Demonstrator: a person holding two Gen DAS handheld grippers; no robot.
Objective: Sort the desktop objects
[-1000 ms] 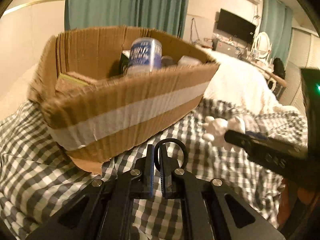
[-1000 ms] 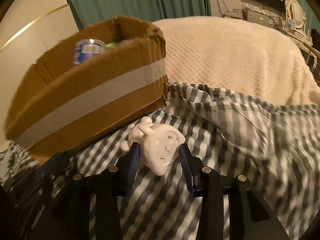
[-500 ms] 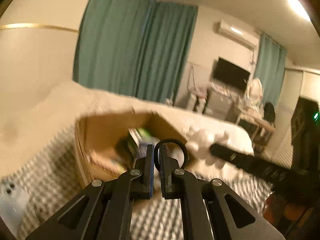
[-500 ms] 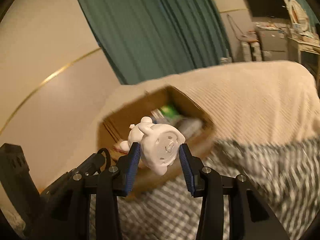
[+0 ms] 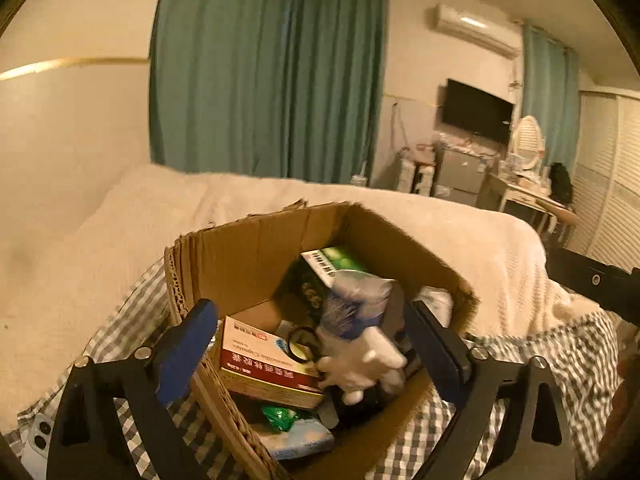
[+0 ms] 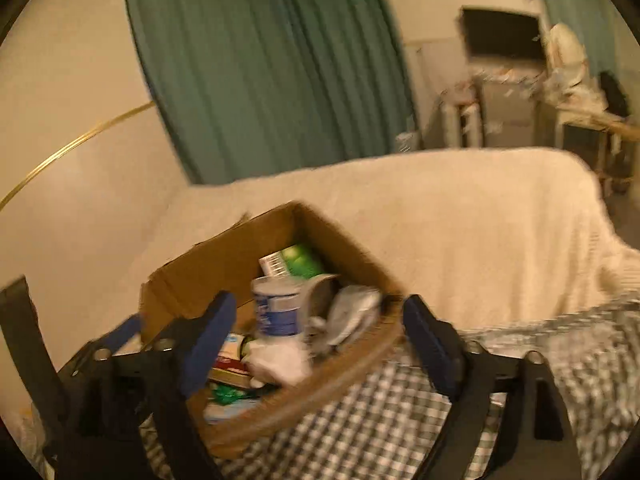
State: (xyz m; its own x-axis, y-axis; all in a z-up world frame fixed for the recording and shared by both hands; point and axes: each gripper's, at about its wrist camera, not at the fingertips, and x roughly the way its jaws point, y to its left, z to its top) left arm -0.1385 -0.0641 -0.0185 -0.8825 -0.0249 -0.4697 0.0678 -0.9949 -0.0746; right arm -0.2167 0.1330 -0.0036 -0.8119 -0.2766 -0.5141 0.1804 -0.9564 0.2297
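Note:
A brown cardboard box (image 5: 240, 252) stands on the checked cloth and also shows in the right wrist view (image 6: 192, 280). Inside it lie a white toy figure (image 5: 360, 364), also in the right wrist view (image 6: 280, 360), a black ring (image 5: 302, 346), a red and white medicine box (image 5: 260, 364), a blue and white can (image 6: 276, 308) and a green packet (image 5: 340, 260). My left gripper (image 5: 312, 344) is open and empty above the box. My right gripper (image 6: 316, 336) is open and empty above the box's near side.
The checked cloth (image 6: 380, 420) covers the near surface, with a cream blanket (image 5: 460, 236) behind. A phone (image 5: 38, 436) lies at the lower left. Green curtains, a wall television and a dressing table stand at the back.
Both grippers have opened over the box. The white toy has left my right gripper and the black ring my left gripper; both now lie in the box.

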